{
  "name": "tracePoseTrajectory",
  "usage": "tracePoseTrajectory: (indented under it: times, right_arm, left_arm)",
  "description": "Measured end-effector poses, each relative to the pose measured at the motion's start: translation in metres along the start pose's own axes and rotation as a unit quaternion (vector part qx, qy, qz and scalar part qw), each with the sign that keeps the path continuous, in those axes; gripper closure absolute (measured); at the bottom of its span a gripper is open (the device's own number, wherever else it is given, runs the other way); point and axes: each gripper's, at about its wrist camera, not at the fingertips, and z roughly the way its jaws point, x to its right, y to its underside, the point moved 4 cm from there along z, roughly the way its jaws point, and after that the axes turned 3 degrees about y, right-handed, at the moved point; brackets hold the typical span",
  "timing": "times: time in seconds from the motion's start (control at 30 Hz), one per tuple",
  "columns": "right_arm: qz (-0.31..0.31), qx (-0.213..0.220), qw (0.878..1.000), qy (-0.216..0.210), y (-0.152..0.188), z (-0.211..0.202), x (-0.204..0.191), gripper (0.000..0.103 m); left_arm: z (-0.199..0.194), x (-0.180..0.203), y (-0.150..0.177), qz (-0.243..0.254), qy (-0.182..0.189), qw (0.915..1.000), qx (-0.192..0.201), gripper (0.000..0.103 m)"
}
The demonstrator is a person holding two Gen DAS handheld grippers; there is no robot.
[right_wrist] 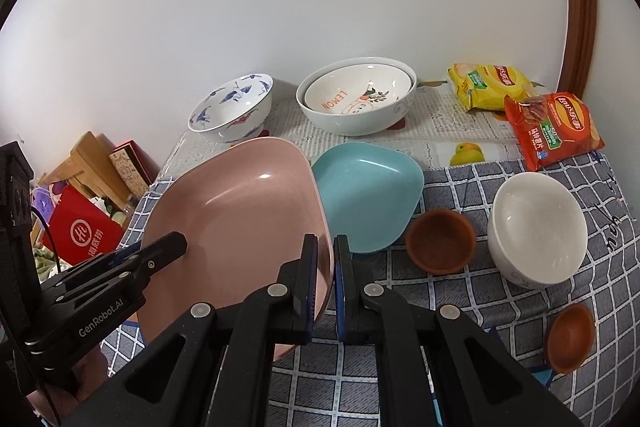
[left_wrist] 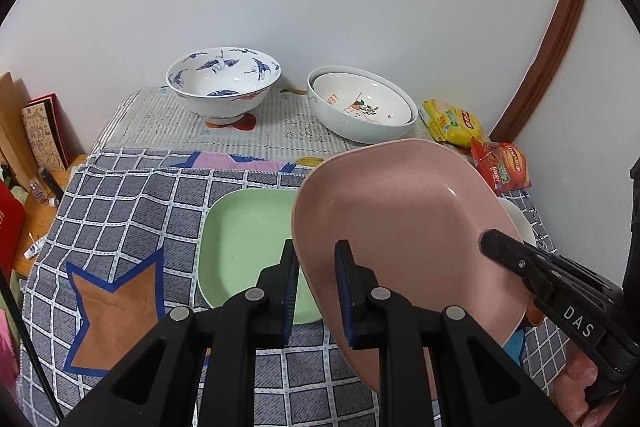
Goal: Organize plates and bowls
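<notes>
Pink plate (left_wrist: 404, 211) lifted tilted above the bench (left_wrist: 120, 211) front, left claw (left_wrist: 316, 291) clamped on its left rim, right claw (right_wrist: 325, 283) clamped on its right rim, green plate (left_wrist: 244, 239) beneath, teal plate (right_wrist: 368, 195) beside, bowls along the back edge.

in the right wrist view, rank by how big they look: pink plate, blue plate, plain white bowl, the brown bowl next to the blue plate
1. pink plate, though it is held nearest the camera, which inflates it
2. blue plate
3. plain white bowl
4. brown bowl
</notes>
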Motion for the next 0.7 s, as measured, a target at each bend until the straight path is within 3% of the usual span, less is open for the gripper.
tracePoseTrajectory:
  times: [0.7]
  right_arm:
    - [-0.004,-0.009,1.000,0.001,0.010,0.007,-0.019,0.095]
  left_arm:
    - [-0.005,-0.026,0.009,-0.022,0.008,0.9997,-0.004,0.085]
